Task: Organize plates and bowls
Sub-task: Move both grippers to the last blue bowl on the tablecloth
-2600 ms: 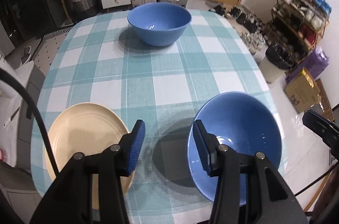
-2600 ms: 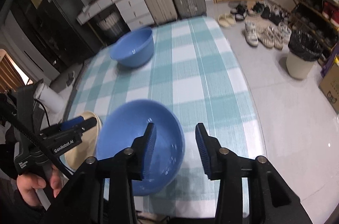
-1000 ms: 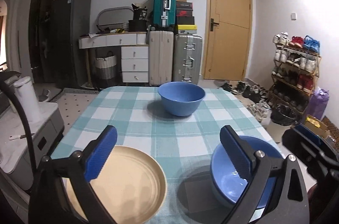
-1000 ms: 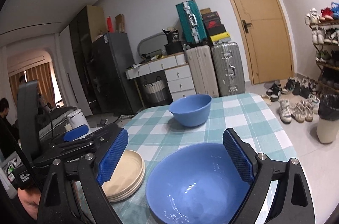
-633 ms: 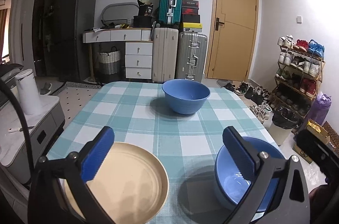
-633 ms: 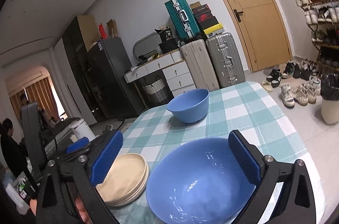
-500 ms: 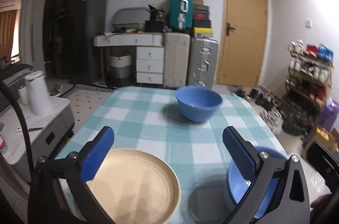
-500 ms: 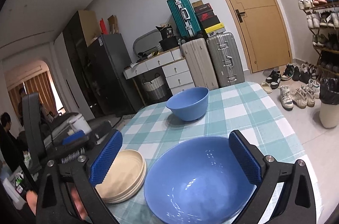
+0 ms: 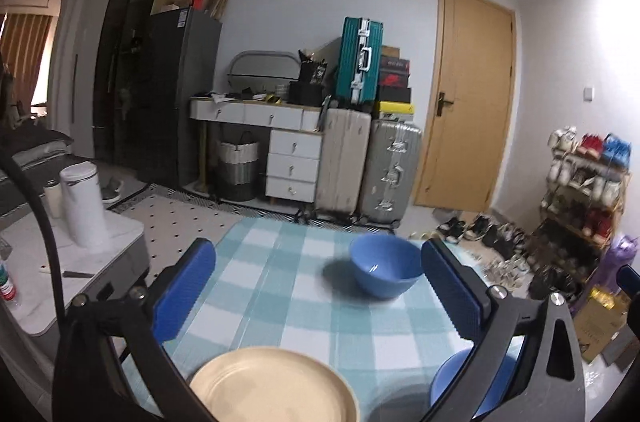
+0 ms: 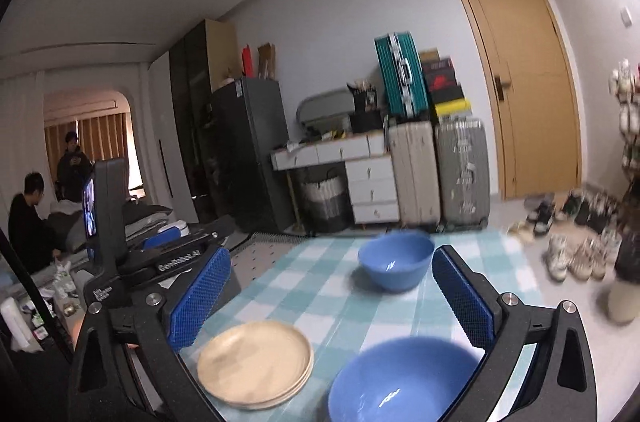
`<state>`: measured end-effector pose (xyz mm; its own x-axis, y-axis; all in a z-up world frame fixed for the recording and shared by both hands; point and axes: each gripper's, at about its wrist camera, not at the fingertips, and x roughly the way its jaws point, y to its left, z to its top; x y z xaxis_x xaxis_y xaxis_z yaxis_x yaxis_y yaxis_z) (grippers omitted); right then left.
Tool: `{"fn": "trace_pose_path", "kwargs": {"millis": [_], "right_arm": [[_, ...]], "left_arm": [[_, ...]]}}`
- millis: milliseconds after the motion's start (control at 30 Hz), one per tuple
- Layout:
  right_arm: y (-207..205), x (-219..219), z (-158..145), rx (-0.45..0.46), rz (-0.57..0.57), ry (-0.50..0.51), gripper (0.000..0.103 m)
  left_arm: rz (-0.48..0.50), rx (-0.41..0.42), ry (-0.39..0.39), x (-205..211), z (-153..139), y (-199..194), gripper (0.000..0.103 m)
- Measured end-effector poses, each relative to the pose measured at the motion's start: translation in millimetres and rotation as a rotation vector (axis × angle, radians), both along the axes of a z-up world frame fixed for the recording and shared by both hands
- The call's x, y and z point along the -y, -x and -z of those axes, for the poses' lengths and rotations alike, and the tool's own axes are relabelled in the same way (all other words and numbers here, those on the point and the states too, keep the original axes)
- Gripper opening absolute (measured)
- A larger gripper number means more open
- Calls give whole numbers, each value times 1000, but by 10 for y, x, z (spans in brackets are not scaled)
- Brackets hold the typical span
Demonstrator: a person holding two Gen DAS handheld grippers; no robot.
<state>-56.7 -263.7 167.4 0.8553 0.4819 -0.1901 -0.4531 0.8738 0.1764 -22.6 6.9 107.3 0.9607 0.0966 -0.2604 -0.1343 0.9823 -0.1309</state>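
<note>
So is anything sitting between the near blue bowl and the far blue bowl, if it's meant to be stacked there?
Nothing visible. Only bare checked tablecloth lies between the near blue bowl and the far blue bowl. The beige plates sit off to the left, clear of that line.

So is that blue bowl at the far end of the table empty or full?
Empty as far as shows: the far blue bowl stands upright on the checked table, and its visible inner wall is bare blue with a glint.

blue bowls (image 10: 404,382) glossy plastic | plates (image 10: 256,362) matt beige | tablecloth (image 9: 296,302) woven cloth
</note>
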Motion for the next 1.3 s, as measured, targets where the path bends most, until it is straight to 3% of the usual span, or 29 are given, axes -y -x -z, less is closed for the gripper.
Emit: {"fn": "trace_pose_path", "kwargs": {"millis": [67, 167, 333, 400, 533, 633, 800, 933, 1100, 1300], "right_arm": [[9, 1, -148, 15, 0, -3, 102], [-155, 40, -364, -62, 3, -31, 102], [-585, 155, -620, -170, 7, -97, 102], [-798, 175, -691, -205, -15, -95, 102], [-1216, 198, -706, -285, -4, -98, 102], [-1511, 208, -612, -321, 29, -83, 102], [-2126, 206, -217, -456, 79, -41, 102], [-2641, 278, 106, -591, 116, -58, 102], [-3322, 296, 590, -800, 113, -69, 100], [-3859, 244, 1030, -899, 127, -46, 92]], "left_arm": [[16, -19, -9, -20, -122, -74, 103], [20, -72, -74, 27, -255, -234, 103], [-23, -252, -212, 144, -279, -673, 103], [-26, -258, -216, 158, -271, -792, 103], [-6, -324, -127, 100, -159, -1174, 103], [33, -410, -56, 76, 1, -1504, 103], [49, -521, -148, 242, 267, -2081, 103], [55, -624, -172, 288, 470, -2520, 103], [63, -710, -80, 202, 693, -3022, 103], [45, -816, -47, 165, 1082, -3477, 103]]}}
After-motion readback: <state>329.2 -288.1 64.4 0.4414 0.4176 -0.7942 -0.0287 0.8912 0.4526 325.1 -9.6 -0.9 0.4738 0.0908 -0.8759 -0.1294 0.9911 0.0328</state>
